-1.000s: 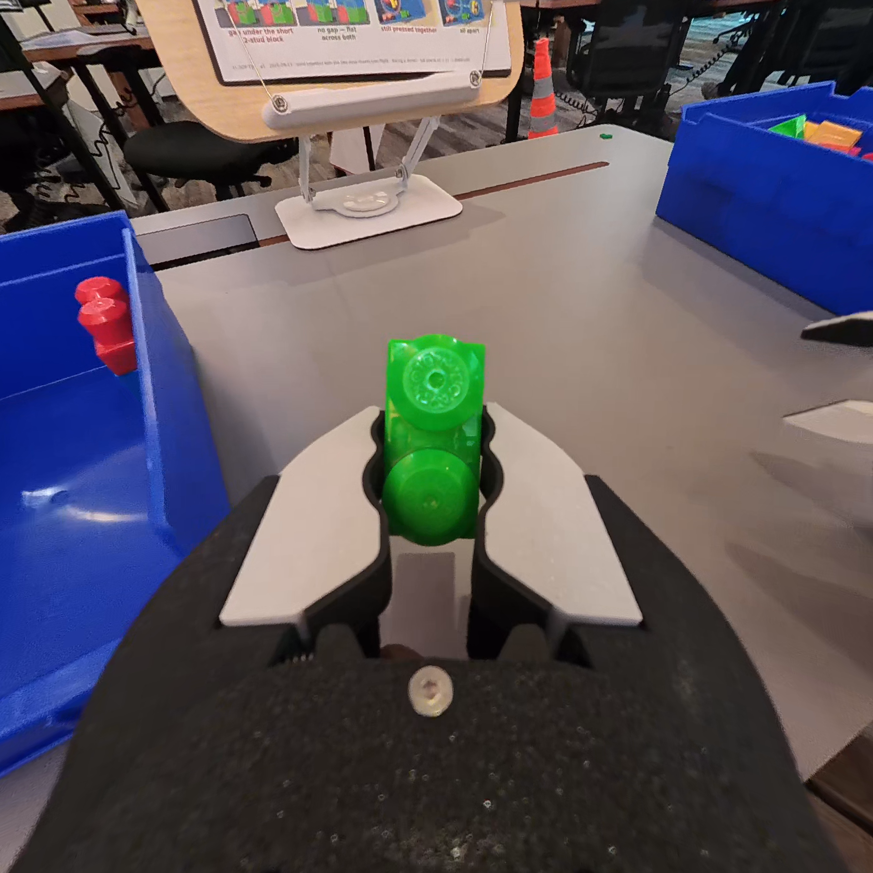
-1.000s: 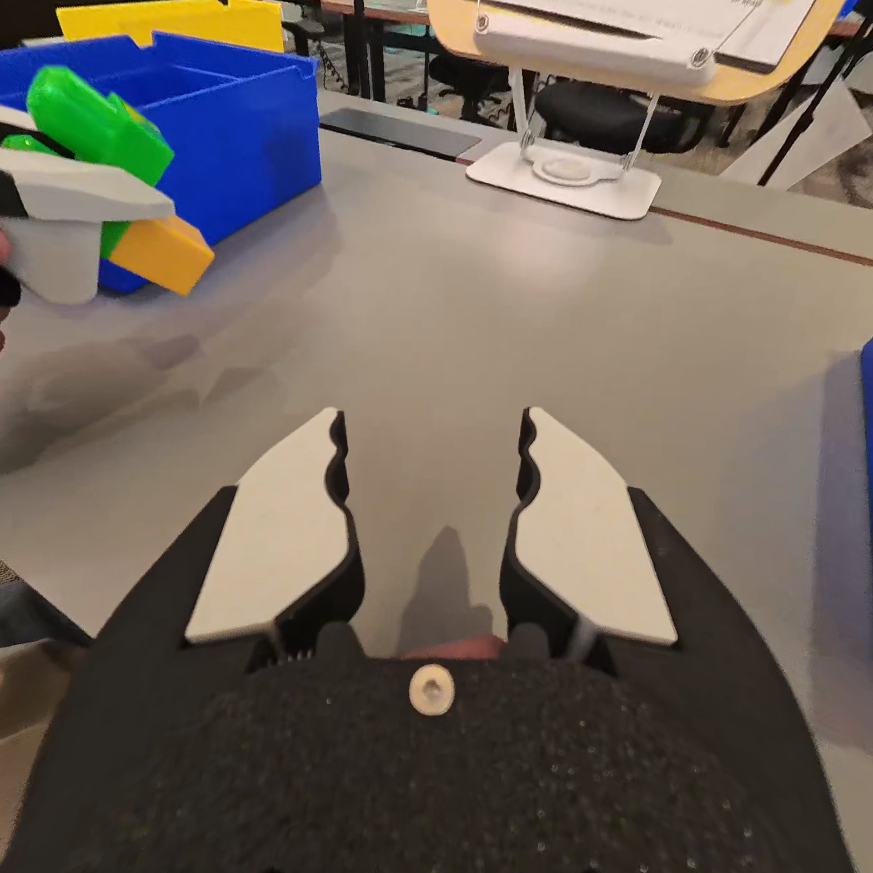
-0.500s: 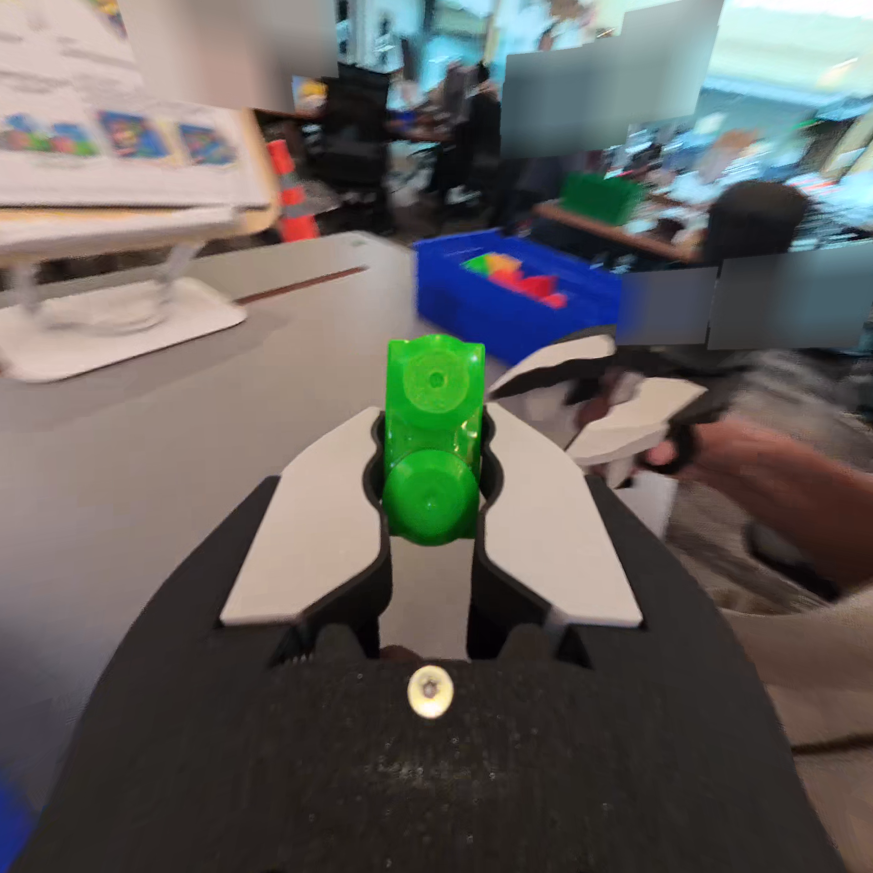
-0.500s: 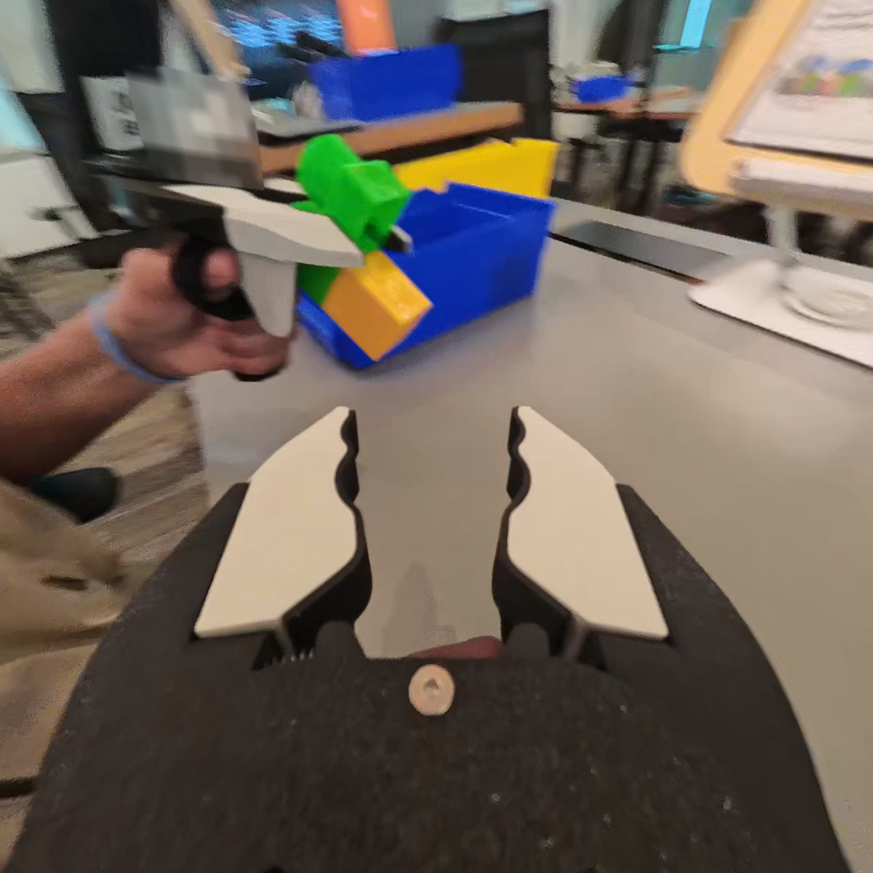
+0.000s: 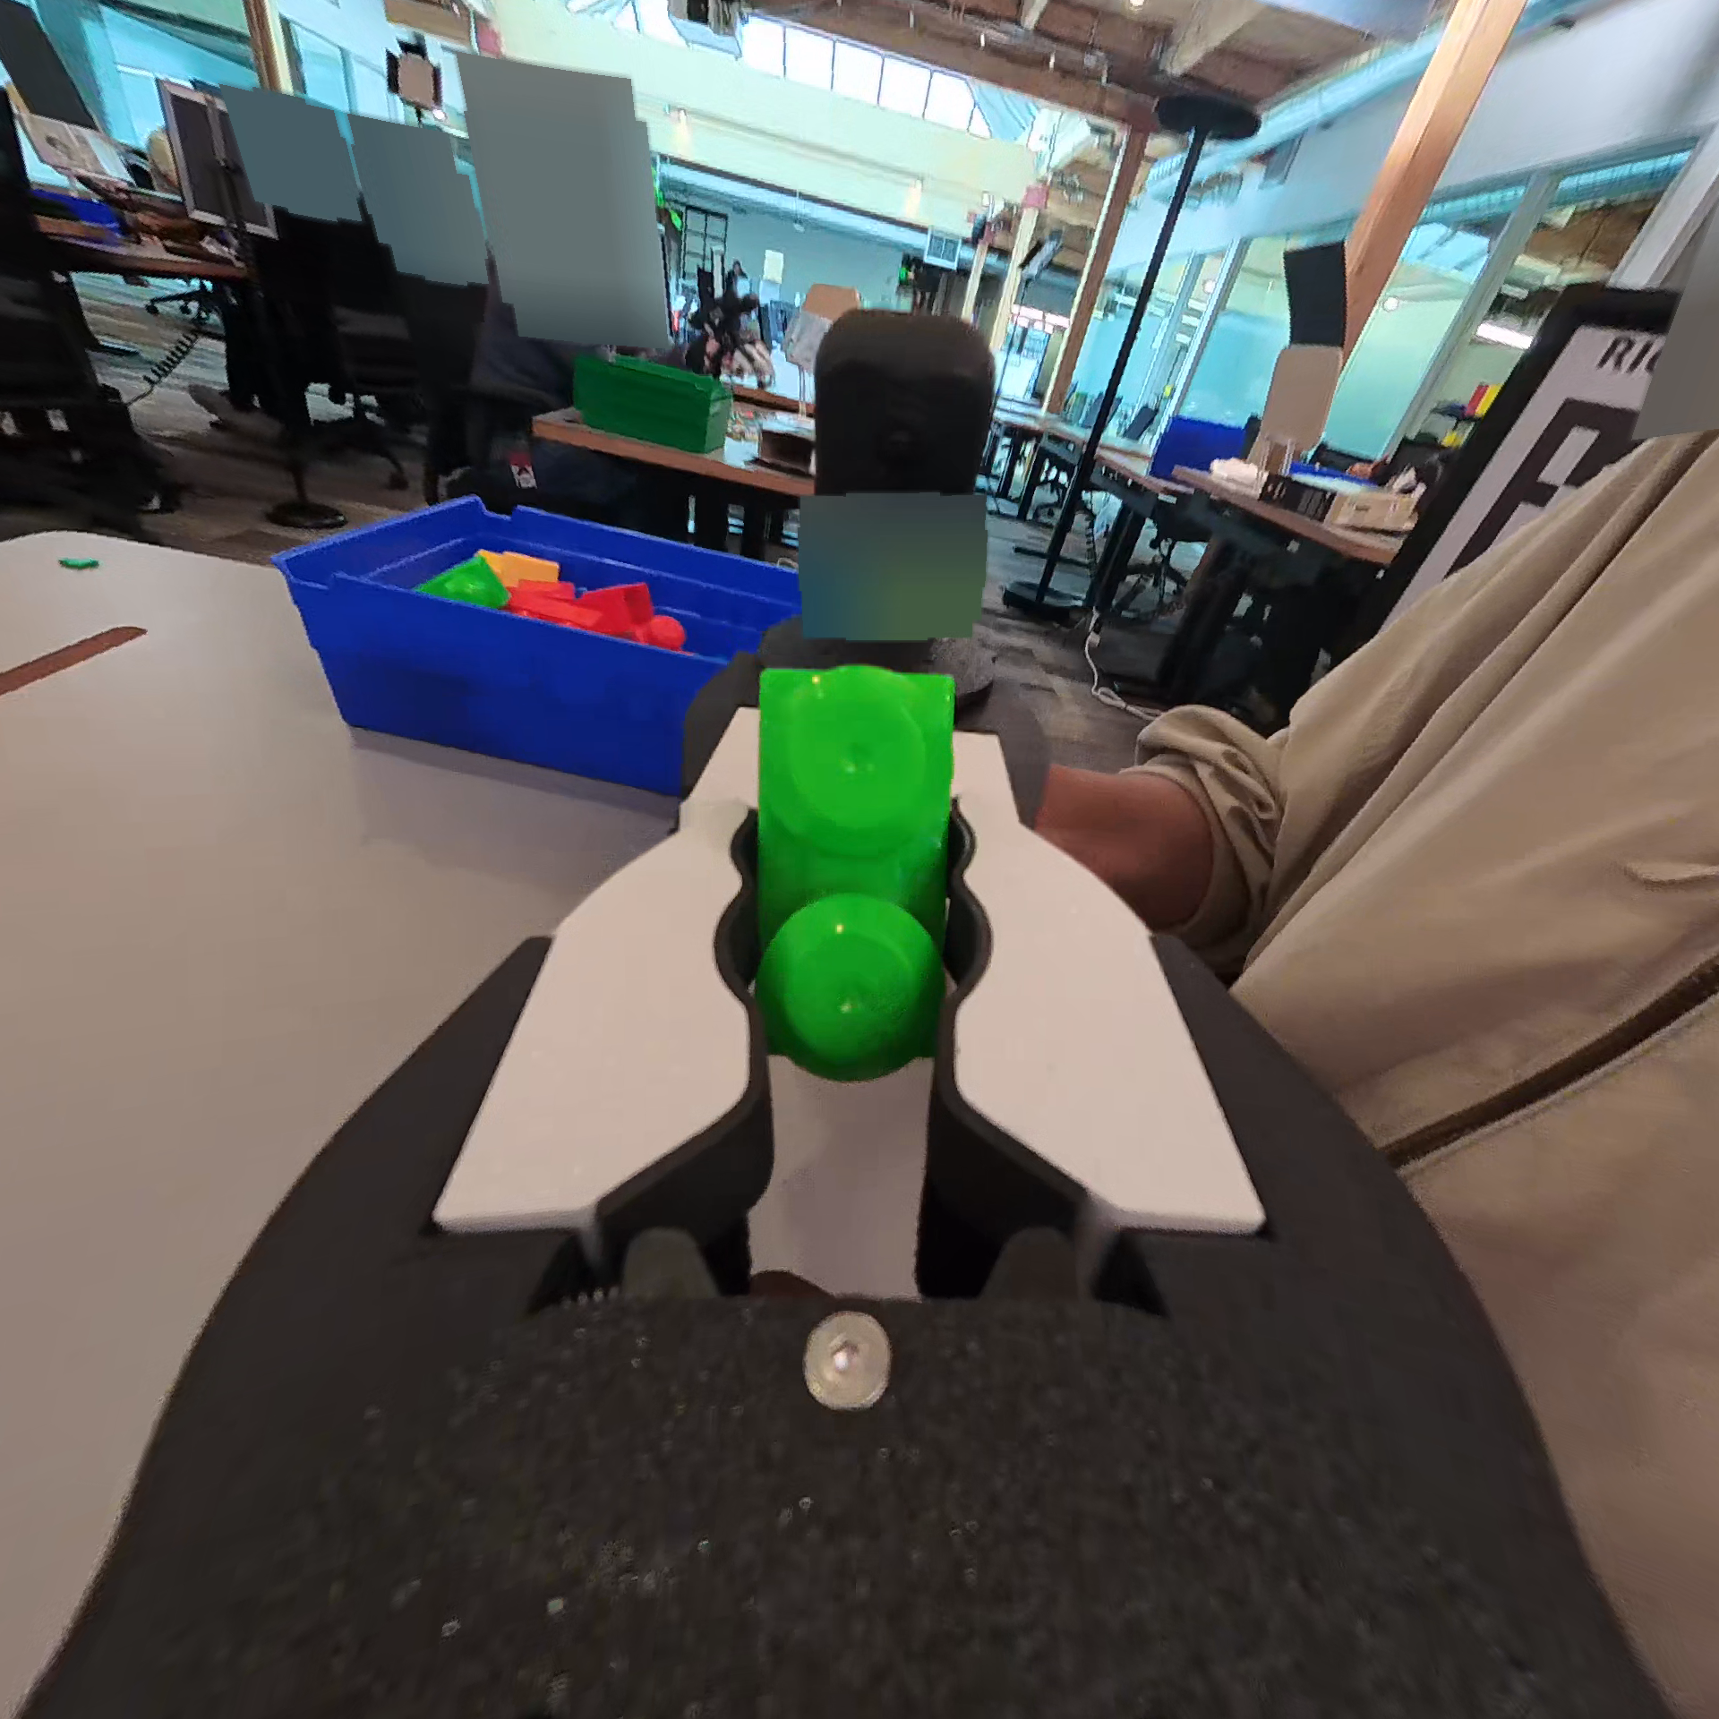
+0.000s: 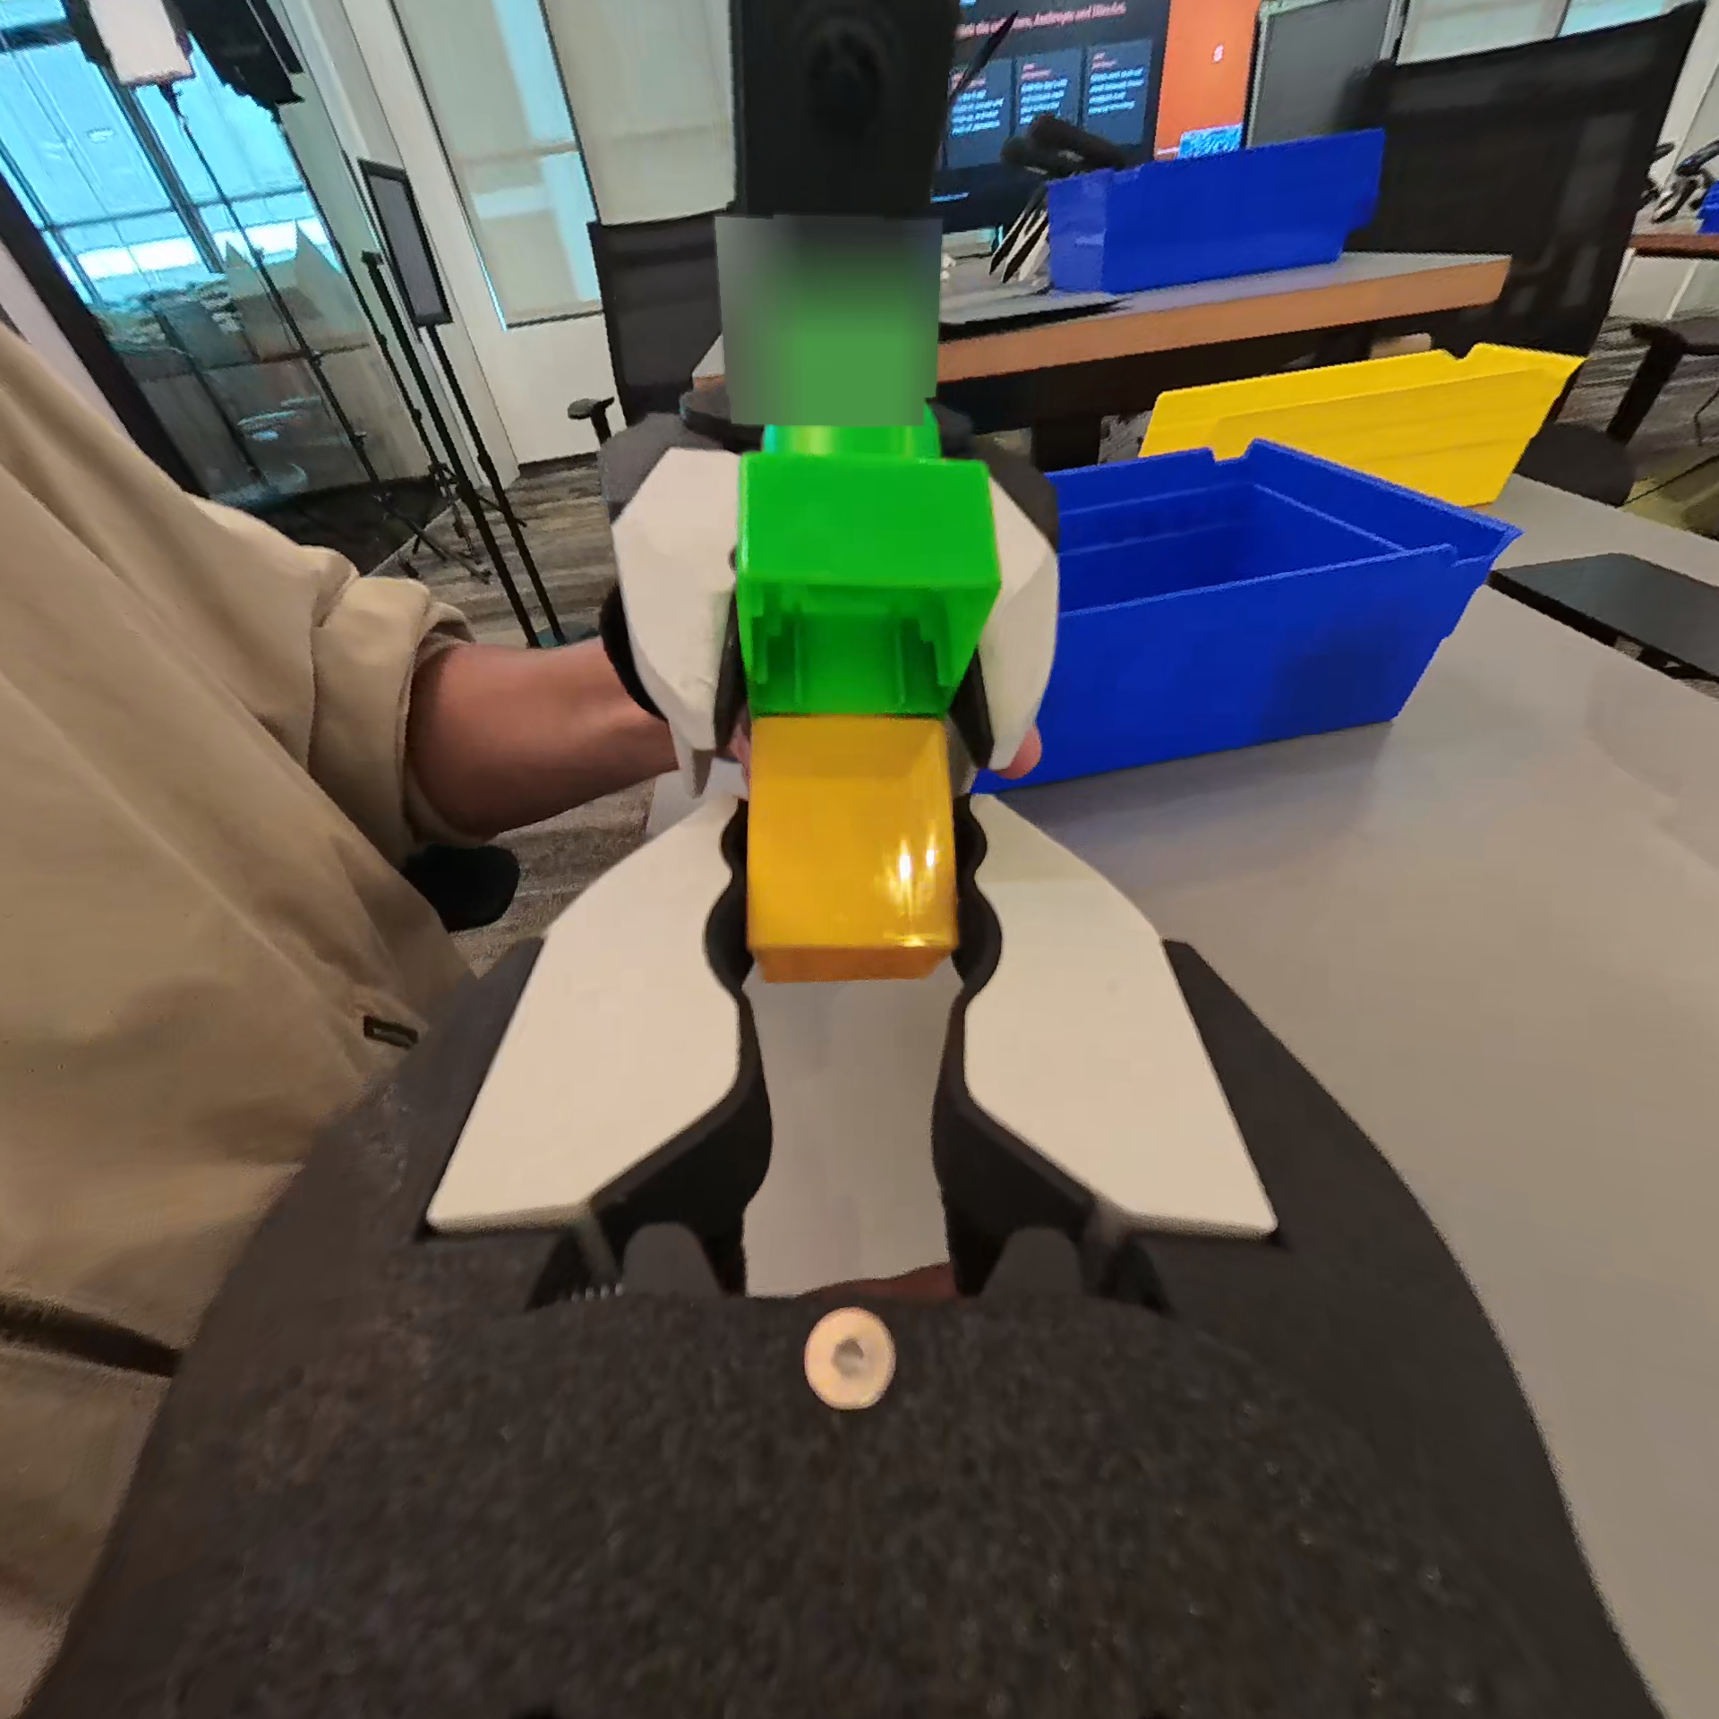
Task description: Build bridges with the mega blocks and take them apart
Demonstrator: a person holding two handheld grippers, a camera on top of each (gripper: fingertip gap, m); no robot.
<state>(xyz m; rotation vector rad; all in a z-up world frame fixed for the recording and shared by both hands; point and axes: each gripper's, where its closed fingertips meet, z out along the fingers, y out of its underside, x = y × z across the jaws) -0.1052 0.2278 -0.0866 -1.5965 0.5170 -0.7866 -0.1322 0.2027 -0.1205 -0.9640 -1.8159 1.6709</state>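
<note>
**Above the table edge: two grippers on one block pair**

Between the two facing grippers, the left gripper (image 5: 851, 893) is clamped on the green block (image 5: 851, 837), studs toward its own camera. Dead ahead, the right gripper (image 6: 851, 893) has its fingers closed against the sides of the orange block (image 6: 848, 856), which hangs joined under the green one (image 6: 860, 558).

This looks like the take-apart step. Best played with a firm hold on both sides and a straight pull along the stud line, with a small rocking tilt if it sticks; twisting could slip the smooth orange faces.

Room check: grey table (image 6: 1395, 930) open to the right gripper's right, an empty blue bin (image 6: 1256, 632) beyond it. Off the left gripper's left, a blue bin of blocks (image 5: 521, 688). The person's sleeve (image 5: 1395, 837) sits close.
</note>
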